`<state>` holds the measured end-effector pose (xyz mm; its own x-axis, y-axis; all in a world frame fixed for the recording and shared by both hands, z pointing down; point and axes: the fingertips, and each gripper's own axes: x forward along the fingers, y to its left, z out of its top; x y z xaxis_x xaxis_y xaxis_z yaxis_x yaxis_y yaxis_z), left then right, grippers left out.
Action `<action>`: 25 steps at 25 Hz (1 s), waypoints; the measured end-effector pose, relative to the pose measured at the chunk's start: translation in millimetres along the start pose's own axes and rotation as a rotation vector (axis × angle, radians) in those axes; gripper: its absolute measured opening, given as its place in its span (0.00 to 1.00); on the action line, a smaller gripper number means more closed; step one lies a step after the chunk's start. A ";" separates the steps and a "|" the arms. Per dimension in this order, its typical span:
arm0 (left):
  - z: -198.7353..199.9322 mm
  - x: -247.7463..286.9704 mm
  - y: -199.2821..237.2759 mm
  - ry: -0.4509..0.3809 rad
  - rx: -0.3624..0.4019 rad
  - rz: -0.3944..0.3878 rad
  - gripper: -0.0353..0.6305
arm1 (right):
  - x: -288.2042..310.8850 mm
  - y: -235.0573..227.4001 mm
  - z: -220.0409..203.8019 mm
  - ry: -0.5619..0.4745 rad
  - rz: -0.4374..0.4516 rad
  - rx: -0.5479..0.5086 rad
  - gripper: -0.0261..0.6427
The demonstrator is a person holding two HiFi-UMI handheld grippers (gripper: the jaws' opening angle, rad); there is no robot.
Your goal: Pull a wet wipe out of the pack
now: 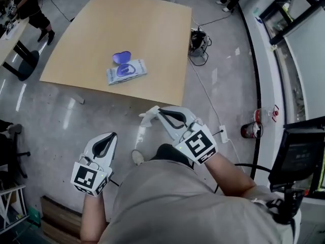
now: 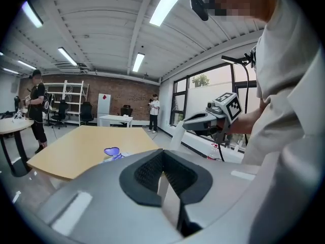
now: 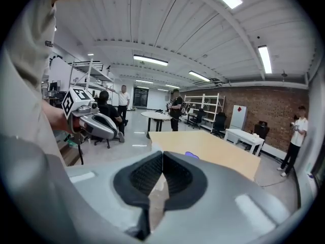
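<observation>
1. Right claw (image 1: 158, 112) is clamped shut on a white wet wipe (image 1: 146, 119). The wipe dangles from its tip over the floor (image 1: 223, 75), just off the worktop's (image 1: 152, 29) near edge.
2. Left claw (image 1: 111, 136) is closed too, with nothing visible in it, and it's also out over the floor.
3. The wipe pack (image 1: 127, 71) lies flat on the worktop with its purple lid (image 1: 122, 57) flipped open, well apart from both claws.

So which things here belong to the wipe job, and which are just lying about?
Job: wipe pack, wipe held in the right gripper, table.
Lying about: cables on the floor, bottle.
</observation>
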<state>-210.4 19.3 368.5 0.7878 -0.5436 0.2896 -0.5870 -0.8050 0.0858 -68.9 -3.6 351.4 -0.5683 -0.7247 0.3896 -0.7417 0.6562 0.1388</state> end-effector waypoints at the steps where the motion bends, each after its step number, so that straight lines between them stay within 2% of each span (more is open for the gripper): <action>1: 2.1 -0.1 -9.6 0.000 0.004 -0.001 0.06 | -8.0 3.8 -0.1 -0.007 0.012 -0.007 0.05; 8: 18.1 20.4 -101.5 -0.001 0.000 0.022 0.06 | -89.1 15.9 -14.1 -0.055 0.097 -0.075 0.05; 17: 32.1 86.4 -262.6 -0.016 -0.026 0.077 0.06 | -222.1 -16.1 -84.2 -0.082 0.167 -0.099 0.05; 22: 24.5 71.7 -340.3 0.030 -0.047 0.093 0.06 | -292.6 -3.4 -103.9 -0.080 0.192 -0.090 0.05; 25: 13.9 74.3 -358.7 0.051 -0.053 0.096 0.06 | -313.7 -4.9 -116.6 -0.086 0.185 -0.081 0.05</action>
<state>61.3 264.3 345.9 0.7180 -0.6033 0.3471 -0.6690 -0.7358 0.1051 154.5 245.0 334.7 -0.7230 -0.6033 0.3367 -0.5929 0.7920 0.1458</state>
